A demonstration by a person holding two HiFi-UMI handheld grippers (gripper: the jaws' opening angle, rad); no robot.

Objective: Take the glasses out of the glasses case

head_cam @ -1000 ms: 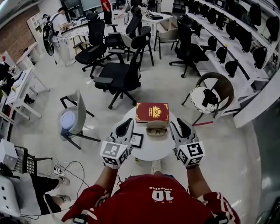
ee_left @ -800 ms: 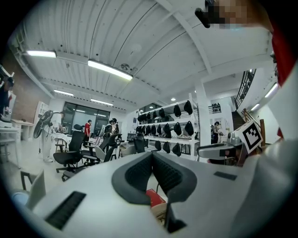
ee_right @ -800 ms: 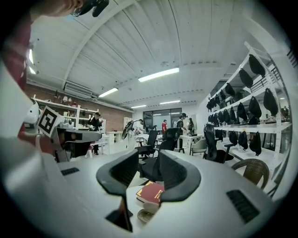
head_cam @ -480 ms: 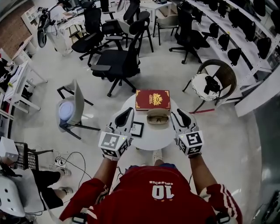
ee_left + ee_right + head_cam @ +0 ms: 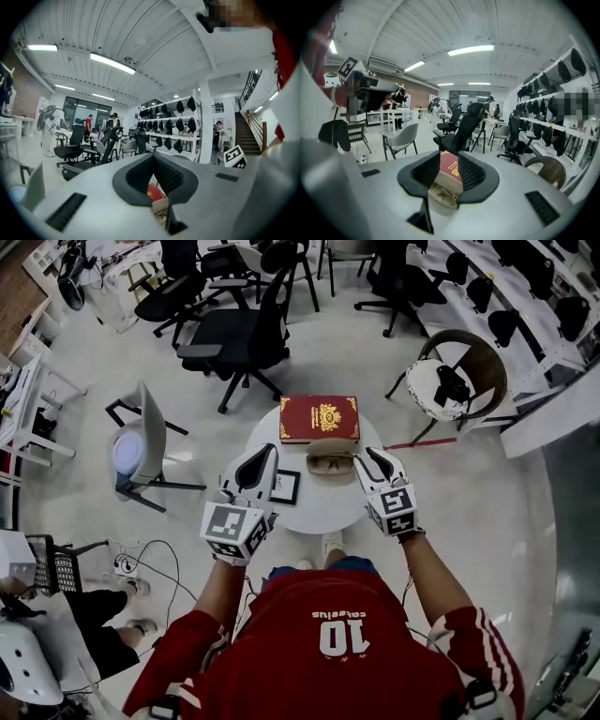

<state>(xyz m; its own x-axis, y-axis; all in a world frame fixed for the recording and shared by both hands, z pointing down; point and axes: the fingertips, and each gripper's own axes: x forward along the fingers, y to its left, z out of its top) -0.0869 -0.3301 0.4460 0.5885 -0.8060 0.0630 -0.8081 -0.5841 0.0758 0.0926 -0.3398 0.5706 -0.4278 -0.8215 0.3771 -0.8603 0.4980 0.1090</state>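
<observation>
An open beige glasses case [image 5: 330, 457] lies on the round white table [image 5: 323, 507], just in front of a red book [image 5: 319, 418]. A pair of glasses [image 5: 443, 195] rests inside the case. My left gripper [image 5: 266, 452] hovers left of the case with its tips touching, shut on nothing. My right gripper [image 5: 368, 456] is close to the case's right end and is open, with nothing held. In the right gripper view the case [image 5: 451, 182] and the book [image 5: 449, 168] show between the jaws. In the left gripper view the book [image 5: 154, 192] shows below the left gripper [image 5: 153, 156].
A small black-framed card [image 5: 284, 486] lies on the table under the left gripper. A grey chair [image 5: 141, 442] stands to the left, a wicker chair [image 5: 450, 381] at the right, and black office chairs [image 5: 234, 334] behind. Cables [image 5: 141, 563] lie on the floor.
Both grippers have moved forward toward the case and now flank it closely. The head view has tilted further down, so the table sits higher in the picture.
</observation>
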